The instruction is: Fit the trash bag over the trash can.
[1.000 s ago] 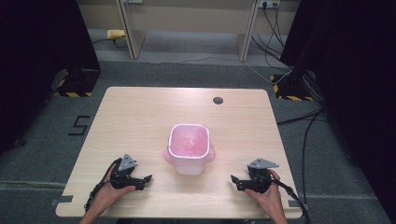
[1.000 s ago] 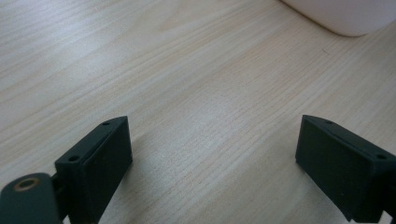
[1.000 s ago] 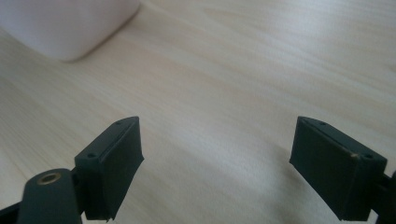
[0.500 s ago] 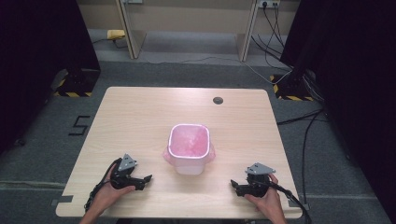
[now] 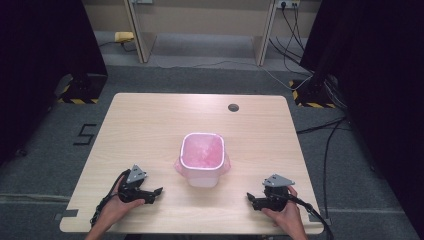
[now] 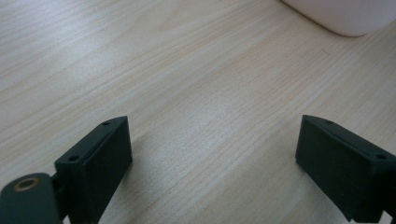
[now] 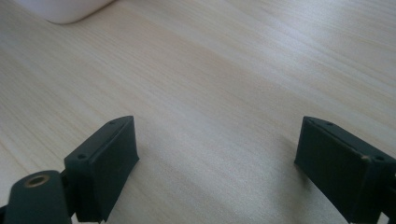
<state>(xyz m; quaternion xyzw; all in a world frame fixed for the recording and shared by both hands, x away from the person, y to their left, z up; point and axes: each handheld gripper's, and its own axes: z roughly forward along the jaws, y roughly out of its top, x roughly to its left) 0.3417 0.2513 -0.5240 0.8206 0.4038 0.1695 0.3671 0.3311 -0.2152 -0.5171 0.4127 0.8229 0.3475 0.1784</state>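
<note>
**High view: both grippers waiting beside the lined bin**

High view is showing the left gripper (image 5: 152,192) and the right gripper (image 5: 252,199) lying low on the pale wooden table (image 5: 150,125), near its front edge, each in a hand. Both are sitting with jaws spread wide apart and nothing between them, as each gripper view confirms. Between them and slightly farther back, a small white plastic bin (image 5: 202,159) lined with a pink plastic bag is standing upright, apart from both. Judging by this, the work is sitting at its start; next, either gripper is needing to reach inward toward the bag's rim.
</note>
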